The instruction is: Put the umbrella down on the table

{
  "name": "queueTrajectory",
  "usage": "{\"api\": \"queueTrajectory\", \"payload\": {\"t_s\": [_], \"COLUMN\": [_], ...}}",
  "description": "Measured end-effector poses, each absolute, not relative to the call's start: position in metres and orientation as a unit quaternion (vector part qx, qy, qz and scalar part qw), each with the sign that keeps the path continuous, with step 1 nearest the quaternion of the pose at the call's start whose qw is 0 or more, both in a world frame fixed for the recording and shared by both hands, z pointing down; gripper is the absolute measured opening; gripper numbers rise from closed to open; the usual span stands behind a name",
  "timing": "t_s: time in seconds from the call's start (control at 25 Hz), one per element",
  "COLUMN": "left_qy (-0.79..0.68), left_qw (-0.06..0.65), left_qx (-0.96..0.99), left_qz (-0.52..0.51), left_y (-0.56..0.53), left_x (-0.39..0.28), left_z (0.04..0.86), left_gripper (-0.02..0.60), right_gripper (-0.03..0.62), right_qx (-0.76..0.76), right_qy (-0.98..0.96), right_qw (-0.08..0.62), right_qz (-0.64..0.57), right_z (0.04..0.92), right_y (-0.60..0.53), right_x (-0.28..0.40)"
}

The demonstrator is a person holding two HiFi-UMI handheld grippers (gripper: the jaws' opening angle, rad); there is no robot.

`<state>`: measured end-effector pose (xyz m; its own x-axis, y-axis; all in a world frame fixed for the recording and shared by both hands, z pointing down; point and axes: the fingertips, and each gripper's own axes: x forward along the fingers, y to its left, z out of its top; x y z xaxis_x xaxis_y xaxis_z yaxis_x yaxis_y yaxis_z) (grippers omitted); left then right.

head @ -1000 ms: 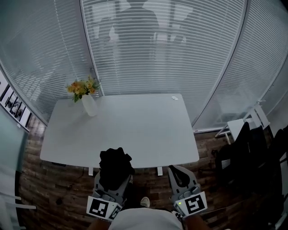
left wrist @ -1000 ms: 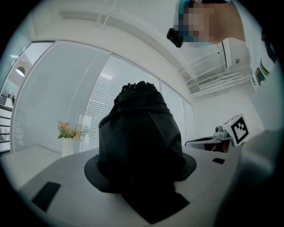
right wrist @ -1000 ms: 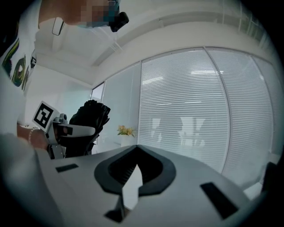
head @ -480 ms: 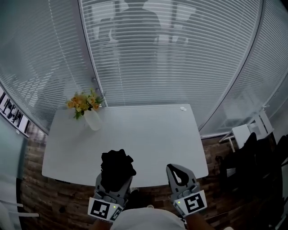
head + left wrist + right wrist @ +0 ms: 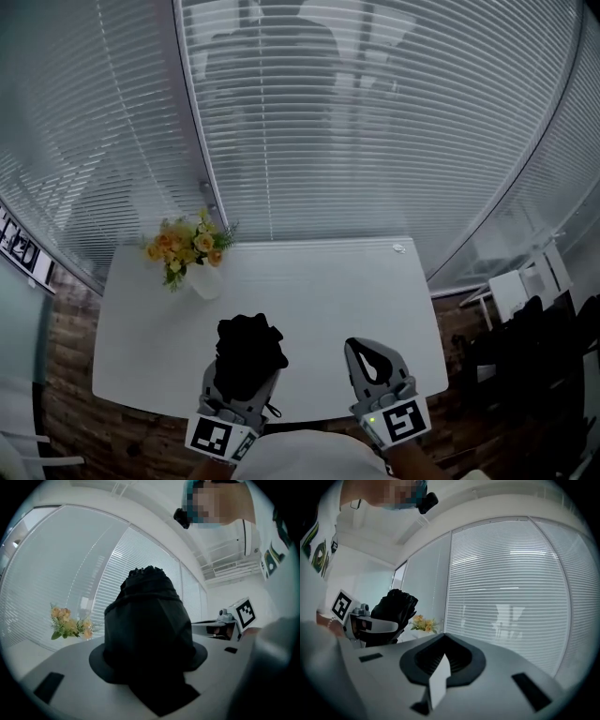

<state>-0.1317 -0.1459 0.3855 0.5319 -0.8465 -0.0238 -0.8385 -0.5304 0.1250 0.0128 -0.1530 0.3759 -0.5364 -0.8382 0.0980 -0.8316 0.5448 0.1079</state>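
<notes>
Umbrella [image 5: 249,349]: black, folded, the fabric bunched in loose creases. It sits in the left claw [image 5: 244,377], which is clenched on its lower part. In the left gripper view the dark bundle fills the space between the jaws and rises well above them. From the head view I see it over the near strip of the white surface [image 5: 319,291], just inside the near edge. It is carried in the claw, not lying on the surface. I cannot tell whether any part of it touches the top.

Right claw [image 5: 373,361]: jaws brought together at the tips, grasping nothing. The right gripper view shows only the dark hollow of the pads and a pale tab standing in it. This claw is beside the left one, well apart from it, and also over the near edge of the surface. Both claws point away from me toward the far side.

Surface: the middle is bare. A white vase [image 5: 204,281] stands near the far left corner and holds yellow and orange flowers [image 5: 187,248] with green leaves. A small round object [image 5: 398,248] lies near the far right corner; it is too small for me to identify.

Surroundings: white slatted blinds [image 5: 375,141] run behind the far edge and curve round both sides. Brown wood-pattern floor [image 5: 66,375] shows to the left of the surface. Dark chairs [image 5: 534,347] stand at the right.
</notes>
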Motion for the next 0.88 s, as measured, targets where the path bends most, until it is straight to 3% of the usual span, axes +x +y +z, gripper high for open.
{"api": "queueTrajectory", "payload": {"t_s": [0.36, 0.88], "left_qy": [-0.458, -0.459], "left_qw": [0.063, 0.057], "left_qx": [0.886, 0.887], "left_qz": [-0.024, -0.002], "left_y": [-0.191, -0.218], "left_x": [-0.141, -0.105], "left_z": [0.398, 0.404], "left_gripper": [0.253, 0.253], "right_gripper": [0.009, 0.009], "right_qx": [0.495, 0.489], "right_qy": [-0.866, -0.869], "right_qw": [0.074, 0.078], "right_qz": [-0.011, -0.009], "right_z": [0.385, 0.391], "right_y": [-0.196, -0.220], "right_x": [0.002, 0.044]}}
